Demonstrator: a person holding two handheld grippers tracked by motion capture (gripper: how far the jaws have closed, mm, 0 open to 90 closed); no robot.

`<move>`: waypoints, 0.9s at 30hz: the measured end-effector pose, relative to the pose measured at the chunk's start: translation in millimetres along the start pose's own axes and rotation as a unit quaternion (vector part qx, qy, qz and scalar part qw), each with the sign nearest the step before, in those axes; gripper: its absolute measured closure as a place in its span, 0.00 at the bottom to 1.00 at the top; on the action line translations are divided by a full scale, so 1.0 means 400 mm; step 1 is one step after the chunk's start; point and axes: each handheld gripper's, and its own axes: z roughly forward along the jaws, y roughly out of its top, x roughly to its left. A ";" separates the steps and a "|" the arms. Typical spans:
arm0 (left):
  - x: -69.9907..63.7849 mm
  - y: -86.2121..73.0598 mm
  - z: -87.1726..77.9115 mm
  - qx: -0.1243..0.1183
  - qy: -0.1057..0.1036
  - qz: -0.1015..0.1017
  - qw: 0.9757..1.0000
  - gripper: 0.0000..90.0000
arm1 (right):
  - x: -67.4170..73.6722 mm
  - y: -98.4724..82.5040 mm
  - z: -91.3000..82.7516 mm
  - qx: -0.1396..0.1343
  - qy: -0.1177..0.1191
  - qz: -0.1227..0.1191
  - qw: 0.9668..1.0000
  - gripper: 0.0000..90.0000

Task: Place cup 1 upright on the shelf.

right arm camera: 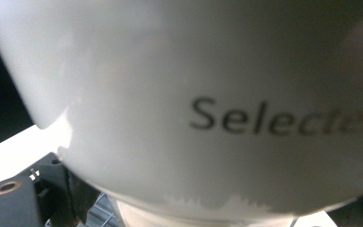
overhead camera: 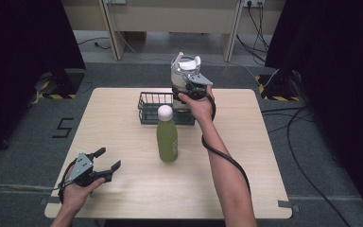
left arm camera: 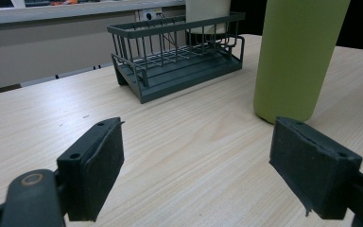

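A white lidded tumbler (overhead camera: 185, 72) with dark lettering (right arm camera: 179, 94) is upright at the right end of a dark wire basket (overhead camera: 152, 101). My right gripper (overhead camera: 189, 90) is shut on its lower part, one black jaw at each side in the right gripper view. Whether its base rests in the basket I cannot tell. A green bottle (overhead camera: 167, 140) with a white cap stands in front of the basket. My left gripper (overhead camera: 109, 158) lies low at the table's near left corner, open and holding nothing (left arm camera: 197, 128), pointing at the basket (left arm camera: 170, 52) and the bottle (left arm camera: 295, 56).
The light wooden table (overhead camera: 123, 189) has bare room to the left, right and front of the bottle. Cables run over the grey floor to the right. Wooden furniture legs (overhead camera: 108, 28) stand beyond the far edge.
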 end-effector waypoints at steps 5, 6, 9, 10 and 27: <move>0.000 0.000 -0.001 -0.001 0.000 0.000 1.000 0.20 | 0.000 -0.012 0.006 0.006 -0.003 0.000 1.000 0.11; 0.000 0.000 -0.001 0.000 0.000 0.000 1.000 0.20 | 0.000 -0.014 0.007 0.007 -0.003 0.003 1.000 0.11; -0.001 0.000 -0.001 -0.001 -0.001 0.001 1.000 0.20 | -0.002 -0.019 0.008 0.010 -0.004 0.001 1.000 0.11; -0.001 0.000 -0.001 -0.001 -0.001 0.001 1.000 0.20 | -0.002 -0.019 0.008 0.010 -0.004 0.001 1.000 0.11; 0.000 0.000 -0.002 -0.001 -0.001 0.000 1.000 0.20 | 0.003 -0.041 0.024 0.024 -0.003 -0.001 1.000 0.11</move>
